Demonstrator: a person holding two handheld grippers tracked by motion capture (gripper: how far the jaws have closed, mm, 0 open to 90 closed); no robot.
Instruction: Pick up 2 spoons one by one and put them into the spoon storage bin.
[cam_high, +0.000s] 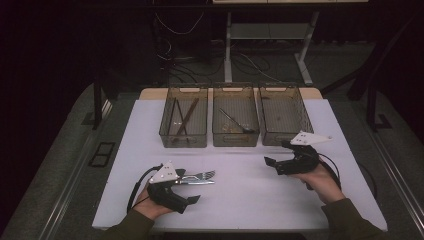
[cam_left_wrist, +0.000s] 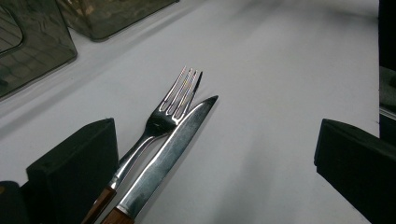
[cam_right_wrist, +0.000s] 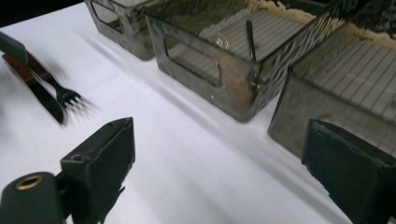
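Jaws of the left gripper (cam_high: 192, 192) stand wide apart with nothing pressed between the pads; in the left gripper view the fork (cam_left_wrist: 170, 109) and knife (cam_left_wrist: 173, 144) lie on the white mat (cam_left_wrist: 280, 93) in the gap, close to the left jaw and well off the right one. The fork and knife lie side by side and touching, tips pointing away from the gripper, the knife's blade partly over the fork's neck; both have brown wooden handles running back toward the gripper body. From the high view they rest just right of the grey plate on the left gripper, tines toward the table's middle, with the left hand (cam_high: 150, 205) low on the mat near the front edge.

The right gripper (cam_high: 275, 159) is likewise open and empty, its pads spread over bare mat. It sits well apart from the cutlery, on the right side of the mat, just in front of the right bin (cam_high: 285, 115). The right hand (cam_high: 320, 180) holds it from behind.

Three smoky see-through bins stand in a row at the far side of the mat. The left bin (cam_high: 184, 117) holds long brown sticks, the middle bin (cam_high: 235, 117) a metal utensil; what lies in the right bin I cannot tell.
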